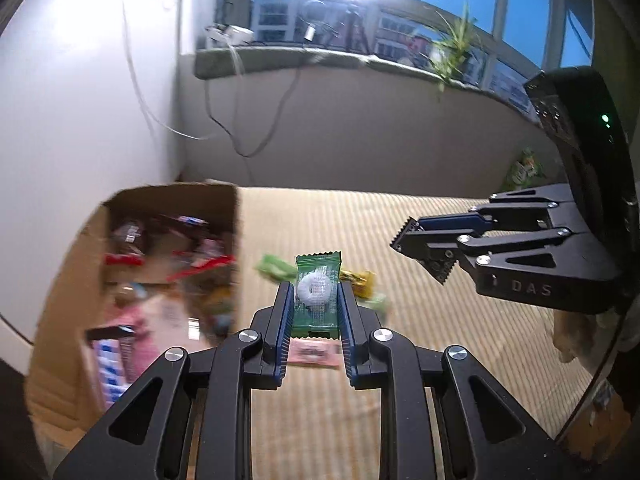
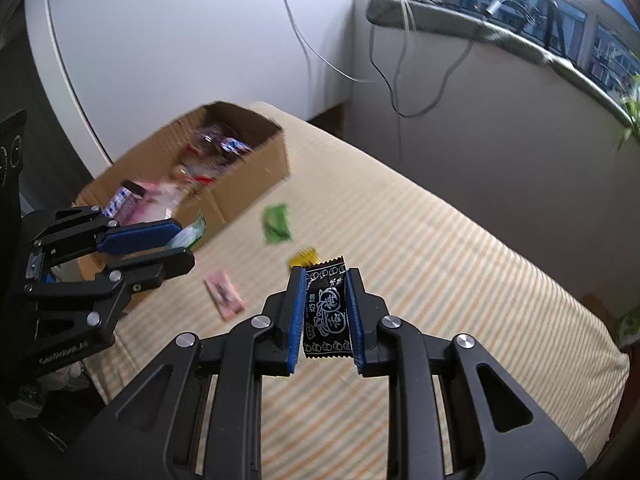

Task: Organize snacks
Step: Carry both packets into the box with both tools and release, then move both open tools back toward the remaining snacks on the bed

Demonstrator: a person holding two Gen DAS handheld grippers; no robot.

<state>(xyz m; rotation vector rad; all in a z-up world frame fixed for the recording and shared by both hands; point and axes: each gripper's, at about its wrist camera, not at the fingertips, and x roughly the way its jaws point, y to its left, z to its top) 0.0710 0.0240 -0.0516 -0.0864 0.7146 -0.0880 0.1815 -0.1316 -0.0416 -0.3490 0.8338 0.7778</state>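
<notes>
A green ring-candy packet (image 1: 316,294) is pinched in the left tool (image 1: 313,304), a black candy packet (image 2: 325,310) in the right tool (image 2: 323,312), both above the striped bed (image 2: 440,260); each should be carried over the cardboard box (image 2: 256,184) before being released

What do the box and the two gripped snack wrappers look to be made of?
Box: plain brown cardboard, matte, with raw cut edges. Green wrapper in the left gripper: probably thin plastic film, with crimped serrated ends and a clear window showing a white ring candy. Black wrapper in the right gripper: similar printed film, slightly glossy, with zigzag ends.
</notes>
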